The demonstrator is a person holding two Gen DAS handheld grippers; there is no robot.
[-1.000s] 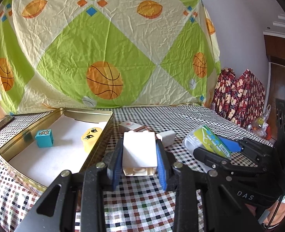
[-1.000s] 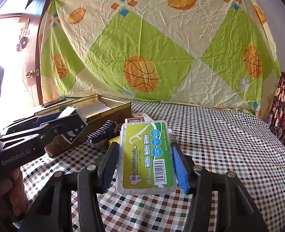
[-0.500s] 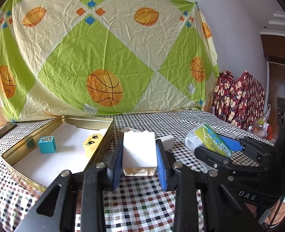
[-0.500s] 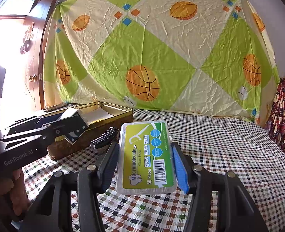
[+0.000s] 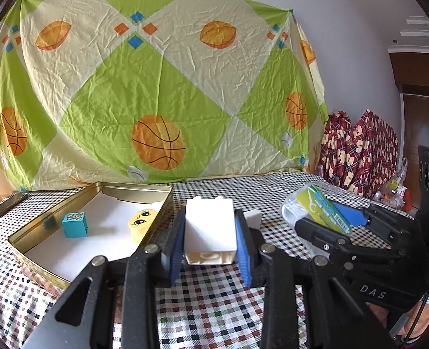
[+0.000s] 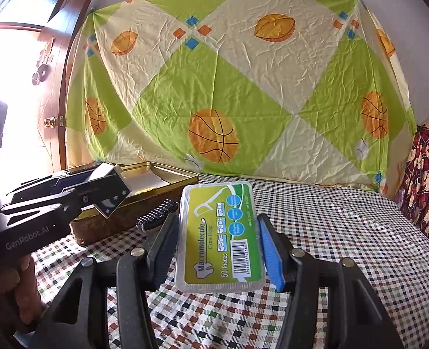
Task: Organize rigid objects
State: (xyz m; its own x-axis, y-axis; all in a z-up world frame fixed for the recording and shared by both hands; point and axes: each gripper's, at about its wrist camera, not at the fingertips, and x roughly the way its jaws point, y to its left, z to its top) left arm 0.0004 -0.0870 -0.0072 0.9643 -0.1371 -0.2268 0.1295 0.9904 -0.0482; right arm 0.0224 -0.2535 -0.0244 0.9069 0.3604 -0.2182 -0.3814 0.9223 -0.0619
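Note:
My left gripper (image 5: 210, 242) is shut on a white toy block (image 5: 208, 229), held just right of a gold metal tin (image 5: 40, 224). Inside the tin lie a teal block (image 5: 75, 224) and a yellow block with a face (image 5: 141, 224). My right gripper (image 6: 219, 240) is shut on a clear floss-pick box with a green label (image 6: 219, 235), held above the checkered tablecloth (image 6: 345, 232). From the right wrist view the left gripper (image 6: 110, 192) hangs beside the tin (image 6: 173, 180). The left wrist view shows the right gripper (image 5: 322, 218) with the floss box (image 5: 319, 208) at the right.
A small white block (image 5: 252, 218) lies on the cloth behind the held block. A black comb (image 6: 156, 216) rests by the tin's near wall. A dark flat bar (image 5: 8, 203) lies far left. A basketball-print sheet (image 5: 156, 87) hangs behind; plaid bundles (image 5: 359, 154) sit right.
Both views have tilted up slightly, so the table objects sit lower in the frames. Both grips are unchanged.

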